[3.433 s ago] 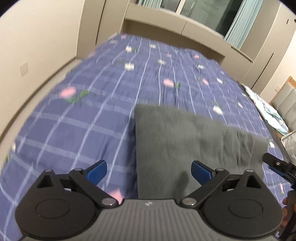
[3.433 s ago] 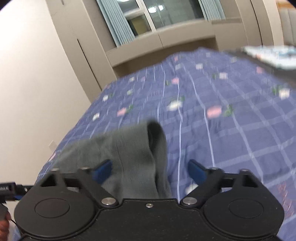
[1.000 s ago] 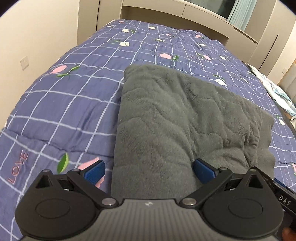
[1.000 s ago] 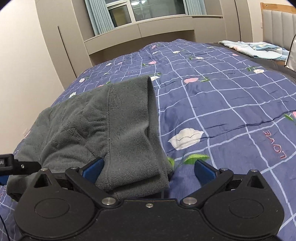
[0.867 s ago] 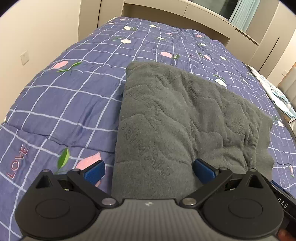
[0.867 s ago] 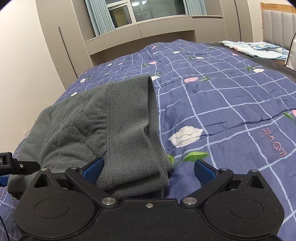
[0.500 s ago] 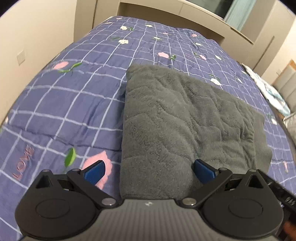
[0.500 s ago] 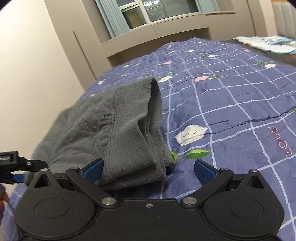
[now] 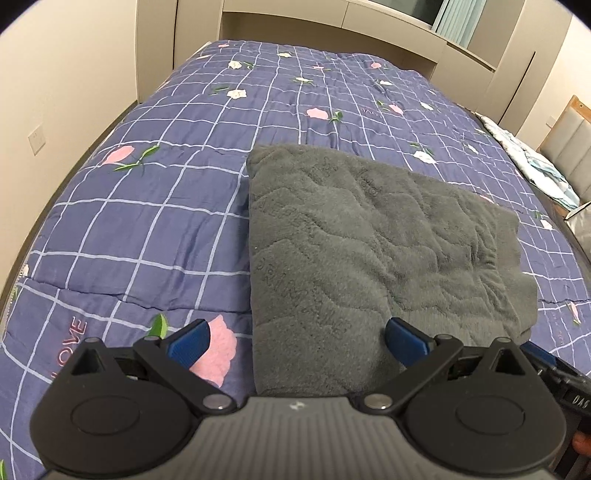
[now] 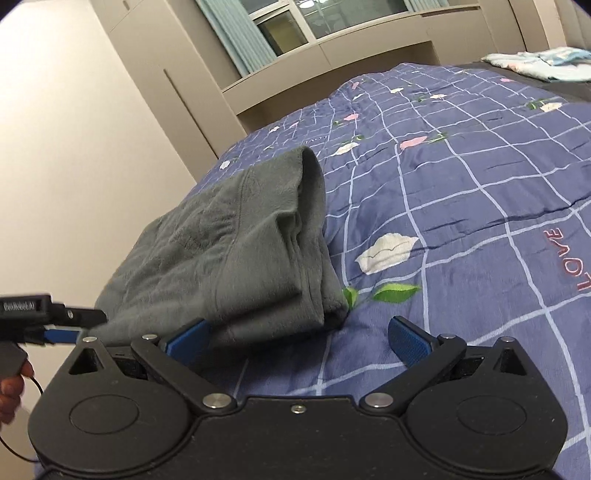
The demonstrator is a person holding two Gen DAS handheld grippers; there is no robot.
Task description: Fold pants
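Observation:
The grey fleece pants [image 9: 369, 251] lie folded into a thick rectangle on the blue checked quilt [image 9: 147, 206]. My left gripper [image 9: 295, 339] is open and empty, just above the near left end of the pants. In the right wrist view the pants [image 10: 236, 251] show their stacked folded edge on the right side. My right gripper [image 10: 299, 338] is open and empty, just off the near right corner of the pants. The left gripper's tip [image 10: 55, 317] shows at the left edge of that view.
The quilt [image 10: 461, 206] has flower prints and "LOVE" lettering. A beige wall [image 9: 55, 74] runs along the bed's left side. Cabinets and a curtained window [image 10: 295, 22] stand beyond the far end. A pale patterned cloth [image 10: 535, 62] lies at the far right.
Both grippers have pulled back and risen a little from the pants. The pants lie still in the same folded shape. Both grippers stayed open.

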